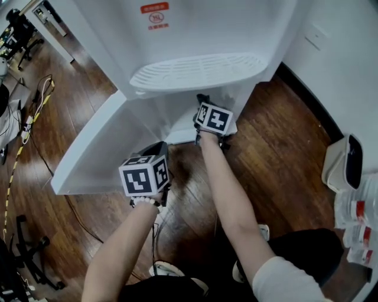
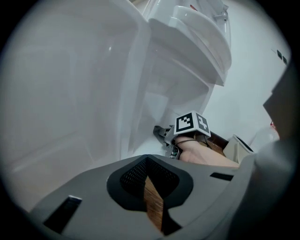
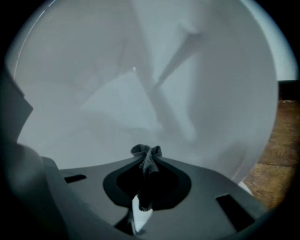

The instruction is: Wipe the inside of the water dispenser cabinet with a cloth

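**Cloth at the cabinet mouth, left tongs idle**

My right gripper (image 3: 149, 165) pinches a dark grey cloth (image 3: 146, 153). The fabric is soft and nubbly. It is bunched into a small crumpled knot that pokes out past the jaw tips. Ahead of it is the inside of the cabinet (image 3: 117, 93), smooth matt white plastic with flat walls meeting in pale, blurred angles. From the head view, this gripper reaches low into the opening at the foot of the water dispenser (image 1: 195, 35), under the oval slotted drip tray (image 1: 198, 71).

My left gripper (image 2: 149, 161) holds nothing. Its jaws are pressed together at the tips, and only a thin wedge of floor shows between their black meshed pads. It hangs back over the wooden floor (image 1: 283, 141), just beside the open cabinet door (image 1: 100, 147). The door is a broad, plain white slab swung out to the left.

The floor is dark, glossy plank. A white lidded bin (image 1: 342, 165) stands to the right by the wall, with clear packets bearing red labels (image 1: 357, 218) near it. Yellow and white cables (image 1: 35, 112) trail across the floor on the far left. A red sticker (image 1: 155, 16) sits on the dispenser's front, its print too small to read.
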Action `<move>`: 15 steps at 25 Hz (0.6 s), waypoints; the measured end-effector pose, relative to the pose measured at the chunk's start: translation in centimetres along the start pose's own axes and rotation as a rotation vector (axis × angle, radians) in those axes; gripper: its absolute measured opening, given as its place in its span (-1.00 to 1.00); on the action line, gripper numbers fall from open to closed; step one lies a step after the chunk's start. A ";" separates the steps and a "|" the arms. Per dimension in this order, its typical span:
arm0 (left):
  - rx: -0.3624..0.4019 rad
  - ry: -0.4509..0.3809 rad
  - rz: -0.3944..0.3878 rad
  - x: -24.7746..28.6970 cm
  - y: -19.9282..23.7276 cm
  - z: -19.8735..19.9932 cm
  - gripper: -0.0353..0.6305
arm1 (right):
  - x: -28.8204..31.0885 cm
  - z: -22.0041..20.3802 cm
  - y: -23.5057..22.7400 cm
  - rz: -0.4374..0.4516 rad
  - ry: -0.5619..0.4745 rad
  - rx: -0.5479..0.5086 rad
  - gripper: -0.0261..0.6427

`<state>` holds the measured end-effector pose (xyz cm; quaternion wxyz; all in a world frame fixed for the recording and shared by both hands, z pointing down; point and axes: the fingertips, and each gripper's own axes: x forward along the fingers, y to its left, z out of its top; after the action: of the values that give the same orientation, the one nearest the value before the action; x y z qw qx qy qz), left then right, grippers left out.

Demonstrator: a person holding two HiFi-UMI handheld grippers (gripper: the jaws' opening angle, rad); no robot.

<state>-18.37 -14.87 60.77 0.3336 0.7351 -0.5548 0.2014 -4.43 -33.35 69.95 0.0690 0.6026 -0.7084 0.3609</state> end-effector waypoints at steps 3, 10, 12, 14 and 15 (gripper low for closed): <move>-0.010 0.005 0.018 -0.4 1.0 -0.5 -0.93 | 0.5 -1.4 4.1 0.143 0.049 -0.023 -0.81; -0.007 0.005 0.019 -1.2 1.0 -1.0 -0.93 | 0.1 -5.0 10.9 0.342 0.144 -0.109 -0.81; -0.008 0.008 0.020 -1.4 1.0 -1.1 -0.93 | -0.1 -5.6 11.1 0.340 0.157 -0.127 -0.81; -0.005 0.012 0.021 -1.5 1.0 -1.3 -0.94 | -0.3 -5.7 10.3 0.310 0.149 -0.128 -0.81; -0.003 0.014 0.022 -1.5 1.1 -1.4 -0.94 | -0.4 -5.5 9.5 0.282 0.137 -0.128 -0.81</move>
<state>-19.73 -13.01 61.01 0.3362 0.7271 -0.5608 0.2094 -14.76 -29.65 69.65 0.1040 0.4655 -0.8012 0.3612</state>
